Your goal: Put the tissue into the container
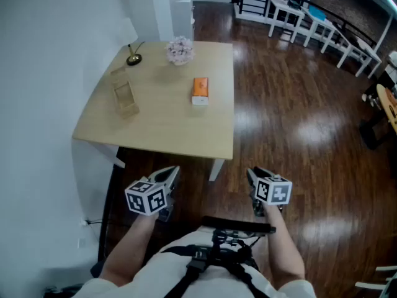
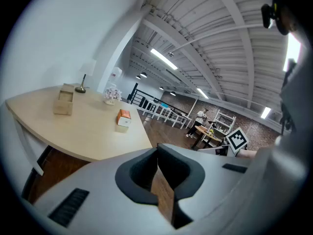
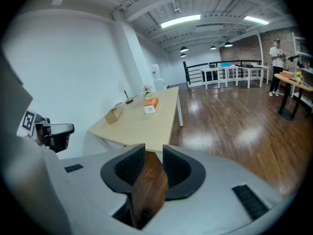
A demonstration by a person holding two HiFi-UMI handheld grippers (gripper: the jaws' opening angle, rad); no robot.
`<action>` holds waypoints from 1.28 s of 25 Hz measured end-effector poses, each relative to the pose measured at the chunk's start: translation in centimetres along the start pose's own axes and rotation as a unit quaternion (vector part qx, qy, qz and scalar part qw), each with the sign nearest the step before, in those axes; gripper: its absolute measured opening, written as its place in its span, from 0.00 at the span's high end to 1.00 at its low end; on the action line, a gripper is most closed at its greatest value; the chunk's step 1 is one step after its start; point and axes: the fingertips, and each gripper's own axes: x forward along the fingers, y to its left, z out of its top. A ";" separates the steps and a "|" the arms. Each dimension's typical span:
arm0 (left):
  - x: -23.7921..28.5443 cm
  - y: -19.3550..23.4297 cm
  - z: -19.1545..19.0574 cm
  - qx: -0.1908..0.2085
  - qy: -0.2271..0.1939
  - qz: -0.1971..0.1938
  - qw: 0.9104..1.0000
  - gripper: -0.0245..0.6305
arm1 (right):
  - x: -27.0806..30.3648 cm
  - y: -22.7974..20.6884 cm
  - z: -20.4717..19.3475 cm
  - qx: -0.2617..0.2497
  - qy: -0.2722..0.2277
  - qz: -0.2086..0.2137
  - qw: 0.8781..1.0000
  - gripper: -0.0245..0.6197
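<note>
Surface (image 1: 167, 126) sits well ahead; left tongs (image 1: 172, 172) pressed together, right tongs (image 1: 252, 174) slightly spread, empty; hasty reach may topple tissue (image 1: 200, 90), container (image 1: 125, 98).

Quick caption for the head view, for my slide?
Left hand-held gripper and right hand-held gripper held short of the table; orange tissue box lies right of the container.

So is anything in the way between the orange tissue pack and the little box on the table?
No, nothing visible. Only bare table top lies between the tissue pack and the container. The flowers stand further back, clear of that path.
</note>
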 end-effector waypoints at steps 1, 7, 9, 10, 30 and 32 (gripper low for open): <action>0.1 0.0 0.4 0.006 -0.005 -0.001 1.000 0.98 | 0.1 0.1 0.5 -0.001 -0.006 0.000 1.000 0.78; 0.2 0.4 2.2 0.024 -0.021 -0.010 0.999 0.98 | 0.6 1.1 2.6 -0.008 -0.028 -0.001 1.000 0.78; 0.1 0.6 2.4 0.024 -0.022 -0.014 0.999 0.98 | 0.7 1.4 2.6 -0.008 -0.027 -0.003 1.000 0.78; 0.1 0.7 2.4 0.024 -0.022 -0.017 0.999 0.98 | 0.7 1.7 2.6 -0.009 -0.028 -0.004 1.000 0.78; -1.5 1.0 3.6 0.029 -0.014 -0.077 0.997 0.98 | 0.0 4.5 2.5 0.010 -0.041 -0.027 0.999 0.78; -1.8 1.1 3.7 0.028 -0.015 -0.081 0.996 0.98 | -0.1 4.9 2.6 0.013 -0.044 -0.029 0.999 0.78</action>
